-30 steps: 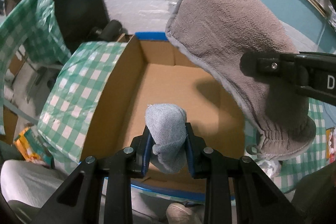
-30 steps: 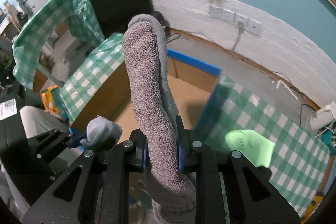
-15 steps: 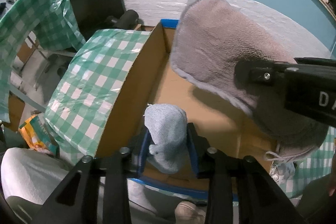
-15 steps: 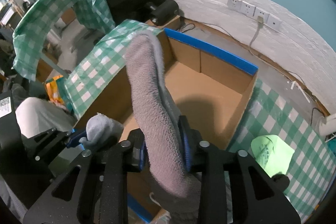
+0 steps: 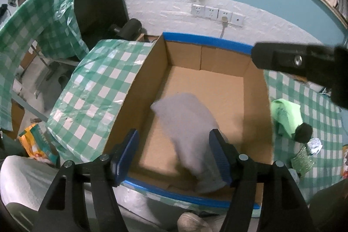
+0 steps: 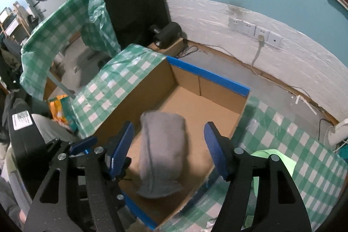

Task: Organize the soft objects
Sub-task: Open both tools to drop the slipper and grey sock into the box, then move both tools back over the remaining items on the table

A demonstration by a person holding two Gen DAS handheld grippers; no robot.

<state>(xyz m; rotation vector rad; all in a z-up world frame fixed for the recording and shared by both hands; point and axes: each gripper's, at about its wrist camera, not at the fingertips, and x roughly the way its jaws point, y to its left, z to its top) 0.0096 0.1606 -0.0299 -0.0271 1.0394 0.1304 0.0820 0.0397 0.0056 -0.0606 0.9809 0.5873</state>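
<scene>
Both grippers are letting go over the cardboard box [image 5: 208, 88]. A sec ago the left gripper [image 5: 176, 153] was pinching a small blue-grey cloth and the right gripper [image 6: 169, 149] was clamped on the grey fleece slipper [image 6: 162, 156]; now both sets of jaws are opening, blue pads well apart, nothing pressed between them.

The slipper is dropping or has just landed inside the box, near its front wall; it's blurred in the left wrist view, sharper in the right wrist view, sitting in the gap between the right pads but not touching either. The small cloth isn't clearly showing anymore: prob. in the box under or beside the slipper, can't tell. Judging by that, this pair of soft items looks delivered, and both tools are free for the next pick.

Box is open-topped, brown inside, blue tape along its rim, otherwise bare floor. It's sitting on a green-and-white checked tablecloth [image 5: 97, 88]. To the right of the box, on the cloth, a light green bag [image 5: 285, 114] is lying, likely the next soft thing, plus some small clutter beyond it. Behind the box: a white brick wall w/ sockets [image 5: 217, 13], teal paint above. Left of the box, more checked plastic is draping over furniture.
</scene>
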